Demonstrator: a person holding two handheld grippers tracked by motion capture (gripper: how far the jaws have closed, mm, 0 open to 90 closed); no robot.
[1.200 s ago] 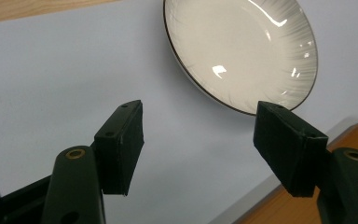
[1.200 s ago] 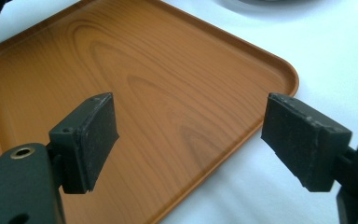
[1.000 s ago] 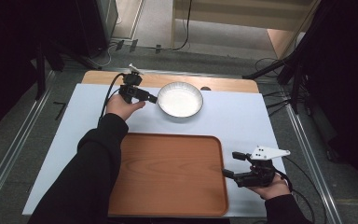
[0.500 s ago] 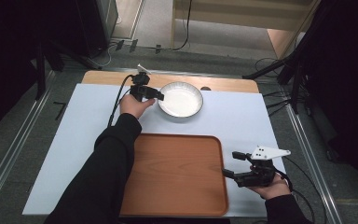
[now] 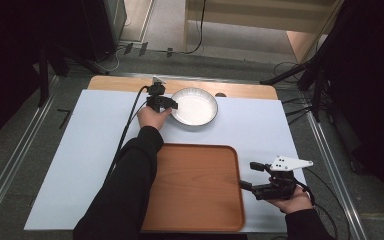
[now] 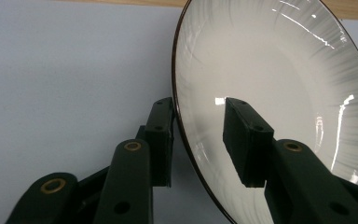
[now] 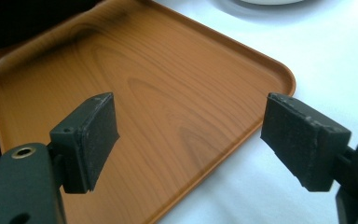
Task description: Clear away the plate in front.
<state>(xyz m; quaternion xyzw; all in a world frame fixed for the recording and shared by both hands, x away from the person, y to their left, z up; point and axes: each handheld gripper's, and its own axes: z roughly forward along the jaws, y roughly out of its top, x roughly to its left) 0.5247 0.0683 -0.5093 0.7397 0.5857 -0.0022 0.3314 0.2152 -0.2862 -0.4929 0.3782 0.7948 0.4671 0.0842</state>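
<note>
The left hand-held gripper [image 6: 198,140] straddles the white bowl's [image 6: 279,84] rim with jaws not yet clenched, while the right hand-held gripper [image 7: 191,140] hovers released just beside the wooden tray's [image 7: 144,84] edge.

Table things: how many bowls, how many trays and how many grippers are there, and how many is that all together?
White round bowl with a dark rim: 1
Brown wooden rectangular tray: 1
Black two-jaw grippers: 2, the left gripper at the bowl's rim and the right gripper by the tray's edge
Total: 4
</note>
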